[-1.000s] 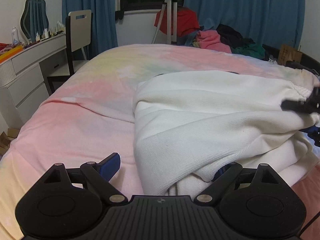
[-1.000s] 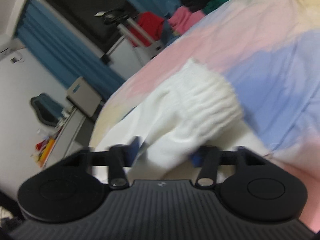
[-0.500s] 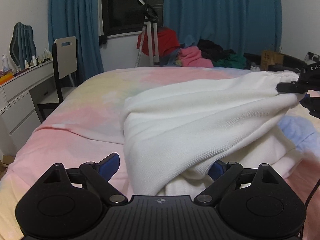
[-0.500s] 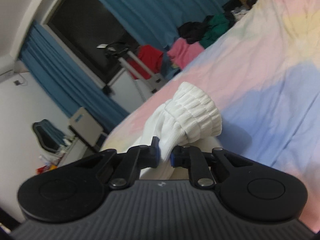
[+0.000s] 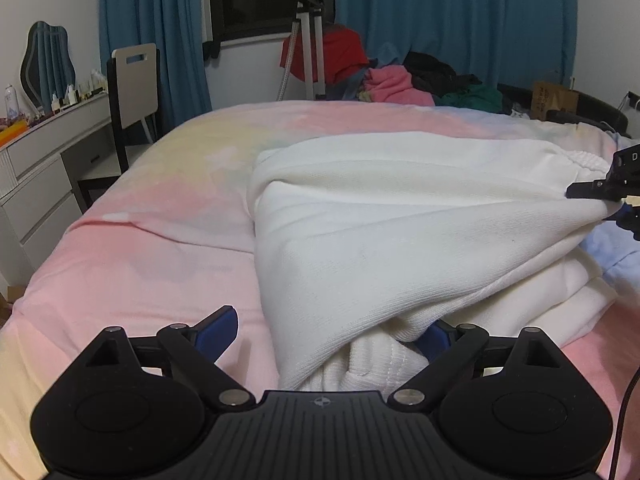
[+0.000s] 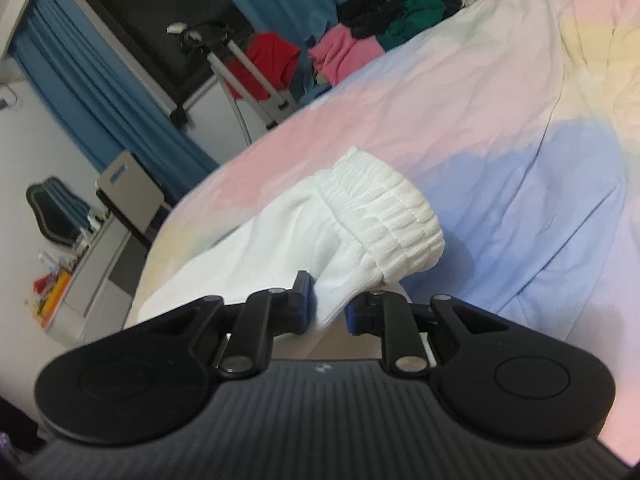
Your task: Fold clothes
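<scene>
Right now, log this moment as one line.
task: fold clothes | right tool: opening, white garment between pads | left tool: open, garment between | surface: bed

White garment [image 5: 400,240] covers the left gripper's [image 5: 332,332] right fingertip — grip unclear.

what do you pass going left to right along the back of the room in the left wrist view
mirror → chair → tripod → red cloth → pink garment → dark green garment → cardboard box
</scene>
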`<state>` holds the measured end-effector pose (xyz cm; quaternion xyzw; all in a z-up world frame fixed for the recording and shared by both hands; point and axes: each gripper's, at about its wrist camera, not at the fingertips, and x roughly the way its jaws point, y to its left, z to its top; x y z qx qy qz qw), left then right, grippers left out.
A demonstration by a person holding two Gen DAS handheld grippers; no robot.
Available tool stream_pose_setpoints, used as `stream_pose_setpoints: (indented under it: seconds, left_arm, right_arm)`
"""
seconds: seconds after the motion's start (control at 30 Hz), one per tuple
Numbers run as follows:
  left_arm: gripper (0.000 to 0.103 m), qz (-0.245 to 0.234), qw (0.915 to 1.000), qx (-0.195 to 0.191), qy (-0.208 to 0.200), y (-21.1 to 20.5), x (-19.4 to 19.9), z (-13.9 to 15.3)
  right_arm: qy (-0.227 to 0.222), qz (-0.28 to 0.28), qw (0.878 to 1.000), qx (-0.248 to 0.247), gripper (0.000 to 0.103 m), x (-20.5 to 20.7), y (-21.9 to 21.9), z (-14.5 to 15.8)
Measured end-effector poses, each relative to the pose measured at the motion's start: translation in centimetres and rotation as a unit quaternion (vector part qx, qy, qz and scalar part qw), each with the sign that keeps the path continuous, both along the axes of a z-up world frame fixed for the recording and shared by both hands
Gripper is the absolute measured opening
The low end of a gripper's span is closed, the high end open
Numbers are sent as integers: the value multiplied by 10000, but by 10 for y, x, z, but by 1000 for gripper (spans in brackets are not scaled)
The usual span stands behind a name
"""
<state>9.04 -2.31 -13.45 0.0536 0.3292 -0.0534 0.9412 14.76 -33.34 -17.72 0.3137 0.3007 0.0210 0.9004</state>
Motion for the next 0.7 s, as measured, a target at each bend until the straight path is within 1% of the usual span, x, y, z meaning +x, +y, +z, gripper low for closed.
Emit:
stream_pose_setpoints:
  seconds: [0.03,0.07,0.1,0.13,0.17,0.2,0.27,0.33,0.4,0.47,0.57,0.6,0.63,0.7]
  left_arm:
    - [93,-3,10000,12,-3,0,0,0]
    - [93,-4,10000,17,-6,0,0,0]
    - [93,-3,10000,9,0,0,0,0]
    - [93,6,10000,-16,24,1,1,0]
    - [93,14,10000,-40,47,1,1,0]
    - [93,23,10000,-64,72,2,2,0]
    - [93,55,9998,-128,140,3,4,-1]
    - [93,74,9996,-194,197,4,5,-1]
    - [93,102,9994,-221,241,5,6,-1]
    - [93,150,9993,-227,271,7,7,-2]
    - [94,265,9987,-304,306,12,10,-3]
    - [94,308,9984,-340,316,14,10,-3]
    - [94,351,9981,-379,328,16,11,-3]
    - [94,434,9969,-517,401,20,13,-4]
  right_arm:
    - [92,30,10000,-6,23,0,1,0]
    - [183,36,9998,35,27,-2,0,0]
    - [234,-18,9997,80,35,-5,-2,2]
    - [246,-138,9996,85,40,-9,-6,4]
    - [258,-258,9993,91,54,-12,-9,6]
    - [270,-378,9989,97,70,-16,-12,9]
    - [303,-563,9979,138,83,-21,-18,11]
    - [387,-487,9975,324,83,-18,-22,7]
    - [536,-269,9969,513,82,-10,-17,-3]
    - [727,-34,9968,329,82,1,-4,-14]
    - [974,111,9952,52,89,19,10,-33]
    - [1015,137,9947,62,91,24,13,-39]
    - [1002,144,9946,207,91,28,13,-43]
    - [887,213,9954,302,92,32,17,-44]
